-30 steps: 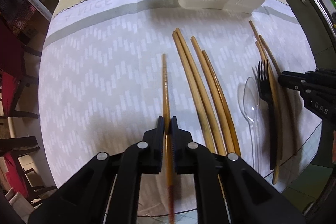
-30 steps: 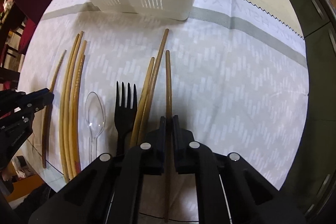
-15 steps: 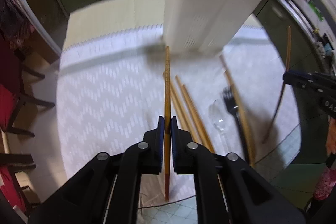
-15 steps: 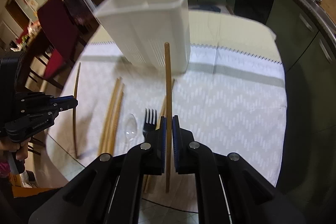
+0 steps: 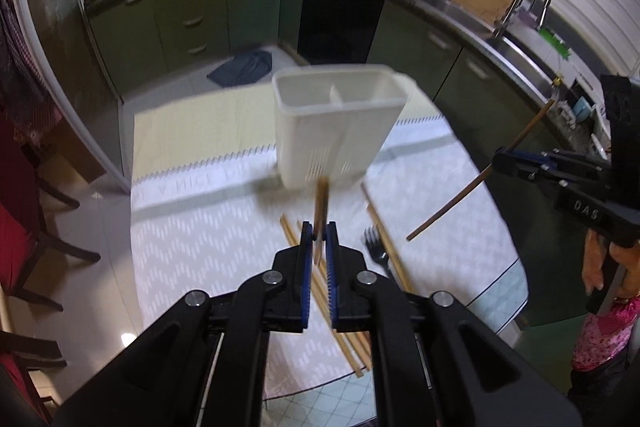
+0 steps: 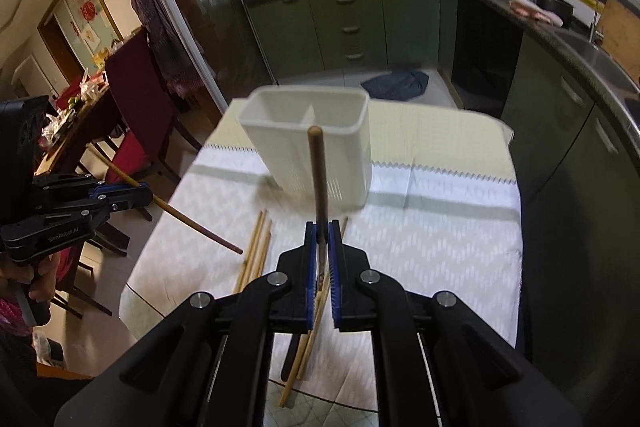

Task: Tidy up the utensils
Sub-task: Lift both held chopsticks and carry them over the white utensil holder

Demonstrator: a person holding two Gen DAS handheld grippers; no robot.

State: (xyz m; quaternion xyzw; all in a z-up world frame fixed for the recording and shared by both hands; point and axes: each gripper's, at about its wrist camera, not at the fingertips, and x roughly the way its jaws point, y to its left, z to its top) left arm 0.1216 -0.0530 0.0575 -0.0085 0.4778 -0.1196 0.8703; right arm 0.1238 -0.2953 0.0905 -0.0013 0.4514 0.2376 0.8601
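**Wooden chopsticks aloft, one in each gripper**

Wooden sticks are clamped in both tools. The left gripper (image 5: 319, 235) pinches one chopstick (image 5: 321, 203); the right gripper (image 6: 324, 233) pinches another (image 6: 318, 171), both held above the table (image 6: 440, 247). A white two-compartment holder (image 5: 336, 131) stands near the cloth's far edge. Loose chopsticks (image 6: 256, 247) and a black fork (image 5: 376, 251) lie by the near edge. "DAS" reads on the right gripper's body, "GenRobot.AI" on the left's.
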